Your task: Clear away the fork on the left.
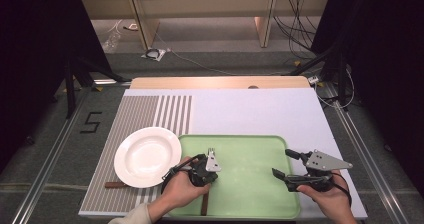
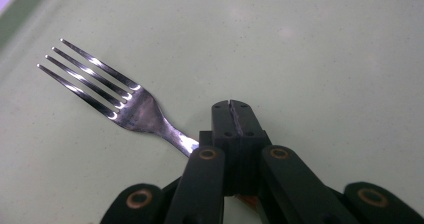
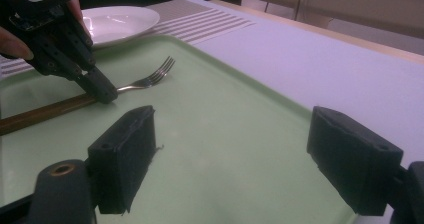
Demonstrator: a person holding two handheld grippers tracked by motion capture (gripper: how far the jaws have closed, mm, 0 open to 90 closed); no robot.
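Our two hands, each with a gripper, low and apart

We hold the left gripper [image 1: 210, 160] in our left hand [image 1: 181, 188], its jaws pressed together so that just a thin seam runs between them, and it points down and away from us, tipped low. In the right gripper view that same gripper [image 3: 106, 95] slants down with its tips at the bottom and our fingers [image 3: 12, 43] wrapped round its body. Our right hand [image 1: 325, 196] grips the right gripper [image 1: 283, 164] from behind, with the jaws spread wide and nothing between the pads [image 3: 125, 154]. It points to our left, roughly level, well apart from the left gripper.
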